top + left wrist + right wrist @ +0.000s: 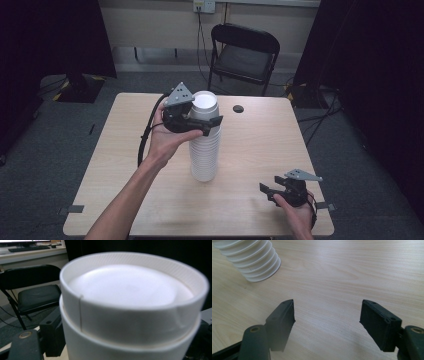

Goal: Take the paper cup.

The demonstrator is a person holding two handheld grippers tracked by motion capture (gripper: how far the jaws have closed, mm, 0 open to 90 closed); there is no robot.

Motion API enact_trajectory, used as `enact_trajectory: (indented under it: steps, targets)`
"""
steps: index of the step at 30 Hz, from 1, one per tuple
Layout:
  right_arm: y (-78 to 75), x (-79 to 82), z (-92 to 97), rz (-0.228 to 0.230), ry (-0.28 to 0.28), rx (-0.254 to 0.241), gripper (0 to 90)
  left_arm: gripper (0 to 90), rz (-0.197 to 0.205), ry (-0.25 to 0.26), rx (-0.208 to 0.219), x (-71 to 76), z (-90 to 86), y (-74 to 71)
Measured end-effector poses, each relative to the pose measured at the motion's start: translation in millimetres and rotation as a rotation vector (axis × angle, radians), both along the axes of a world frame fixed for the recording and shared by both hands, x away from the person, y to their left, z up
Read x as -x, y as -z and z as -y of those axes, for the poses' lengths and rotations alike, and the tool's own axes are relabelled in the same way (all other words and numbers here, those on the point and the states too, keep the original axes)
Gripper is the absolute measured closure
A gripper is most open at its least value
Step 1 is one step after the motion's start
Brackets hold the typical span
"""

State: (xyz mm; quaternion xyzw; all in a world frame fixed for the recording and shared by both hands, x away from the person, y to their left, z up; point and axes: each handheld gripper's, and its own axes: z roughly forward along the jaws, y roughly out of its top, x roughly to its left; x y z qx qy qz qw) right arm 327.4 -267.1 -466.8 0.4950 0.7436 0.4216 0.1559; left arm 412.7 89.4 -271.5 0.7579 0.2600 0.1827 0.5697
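Step in hand, as judged: separating the top cup [205,106] from the cup stack [205,150] at table [260,145] centre. Left gripper [207,125] has its jaws set around the top cup; firm contact cannot be confirmed. Next move likely requires a straight upward lift. Right gripper [327,322], at the stack's four o'clock, stands wide, empty.

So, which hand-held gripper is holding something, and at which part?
The left hand-held gripper has its jaws around the upper part of the white cup stack, just below the rim. The right hand-held gripper is open and holds nothing.
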Motion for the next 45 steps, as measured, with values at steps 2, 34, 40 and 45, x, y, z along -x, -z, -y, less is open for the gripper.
enact_trajectory:
  steps: [2,34,40,45]
  targets:
    - [0.0,0.0,0.2,-0.004,0.002,0.000,27.6,14.9,-0.006,0.000,-0.001,-0.2,0.1,1.0]
    - [-0.1,0.2,0.5,0.002,-0.003,-0.016,28.1,14.9,0.004,-0.032,0.006,1.3,3.5,5.7]
    - [0.4,-0.1,-0.4,-0.001,-0.003,-0.018,28.1,15.0,0.014,-0.031,0.008,2.7,2.0,-1.8]
    - [0.3,-0.3,-0.7,0.000,-0.007,-0.020,28.0,15.1,0.024,-0.038,0.027,3.5,1.1,-4.8]
